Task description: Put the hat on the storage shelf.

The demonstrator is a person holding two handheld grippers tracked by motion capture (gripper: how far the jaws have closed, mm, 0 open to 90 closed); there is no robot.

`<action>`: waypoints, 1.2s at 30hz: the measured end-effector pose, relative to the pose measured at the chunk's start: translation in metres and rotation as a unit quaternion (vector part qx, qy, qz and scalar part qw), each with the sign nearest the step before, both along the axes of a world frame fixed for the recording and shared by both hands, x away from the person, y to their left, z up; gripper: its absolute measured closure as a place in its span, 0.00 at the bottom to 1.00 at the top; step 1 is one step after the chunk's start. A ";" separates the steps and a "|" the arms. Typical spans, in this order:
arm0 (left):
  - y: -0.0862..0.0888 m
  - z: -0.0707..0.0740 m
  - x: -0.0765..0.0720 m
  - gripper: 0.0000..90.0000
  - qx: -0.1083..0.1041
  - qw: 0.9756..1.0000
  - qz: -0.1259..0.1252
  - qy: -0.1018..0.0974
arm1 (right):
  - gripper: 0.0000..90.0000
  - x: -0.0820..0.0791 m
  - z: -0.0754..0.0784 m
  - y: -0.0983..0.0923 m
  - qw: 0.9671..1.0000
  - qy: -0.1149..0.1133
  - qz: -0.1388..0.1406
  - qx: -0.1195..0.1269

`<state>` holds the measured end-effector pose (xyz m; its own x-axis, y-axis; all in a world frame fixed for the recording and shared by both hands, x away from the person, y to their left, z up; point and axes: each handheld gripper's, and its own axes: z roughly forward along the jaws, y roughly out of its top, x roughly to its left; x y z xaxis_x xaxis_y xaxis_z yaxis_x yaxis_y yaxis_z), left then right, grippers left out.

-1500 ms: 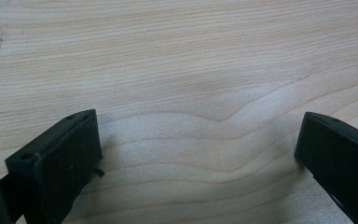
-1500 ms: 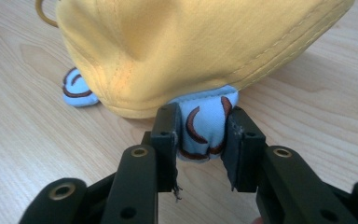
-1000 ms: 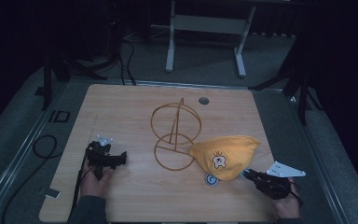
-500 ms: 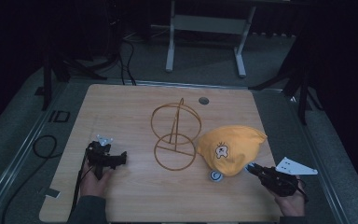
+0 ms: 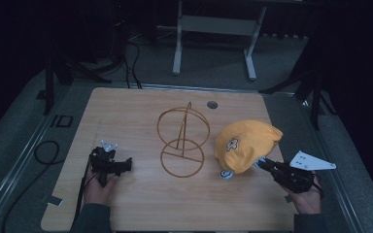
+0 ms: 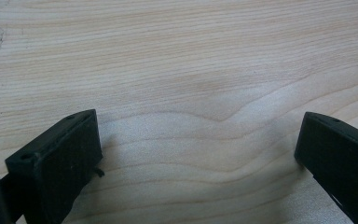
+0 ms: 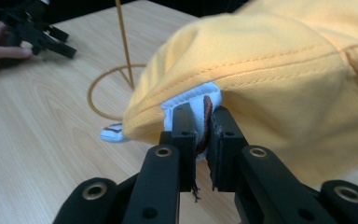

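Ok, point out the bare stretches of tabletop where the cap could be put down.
Free: the far left of the table, behind the left tongs; the near edge between the two hands; the far right corner beyond the yellow cap. Crowded: the middle, taken by the wire stand, and the right side, where the right tongs grip the cap.

This looks like a lab or recording studio rather than a home. A bare light-wood tabletop (image 5: 126,111) stands in a dim room with dark surroundings on all sides and grey floor matting (image 5: 9,145) around it. Black cables (image 5: 43,150) lie on the floor off the tabletop's left edge and beyond its far-left corner. Past the far edge stands a pale metal frame (image 5: 213,29), perhaps the legs of another bench; the gloom makes that hard to settle. A small round fitting (image 5: 212,104) sits near the tabletop's far edge.
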<state>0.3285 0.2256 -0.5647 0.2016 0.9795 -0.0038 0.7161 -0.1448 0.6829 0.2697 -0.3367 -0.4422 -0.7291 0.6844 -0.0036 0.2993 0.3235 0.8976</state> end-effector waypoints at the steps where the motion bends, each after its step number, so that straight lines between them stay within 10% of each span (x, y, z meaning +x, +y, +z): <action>1: 0.000 0.000 0.000 0.00 0.001 1.000 0.000 0.000 | 0.92 -0.001 0.002 0.001 1.000 -0.001 0.001 0.003; 17: 0.000 0.000 0.000 0.00 0.000 1.000 0.001 0.000 | 0.92 -0.005 0.023 -0.001 0.995 -0.011 0.048 0.082; 24: 0.000 0.000 0.000 0.00 0.000 1.000 0.000 0.000 | 0.91 0.013 0.008 -0.015 0.993 0.024 0.007 0.115; 36: 0.000 0.000 0.000 0.00 0.000 1.000 0.000 0.000 | 0.77 0.035 -0.009 -0.035 0.989 0.064 -0.106 0.078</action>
<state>0.3285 0.2255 -0.5647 0.2010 0.9796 -0.0039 0.7156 -0.1441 0.6835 0.3052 -0.3716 -0.4509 -0.5575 0.8065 0.1969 0.4595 0.1022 0.8823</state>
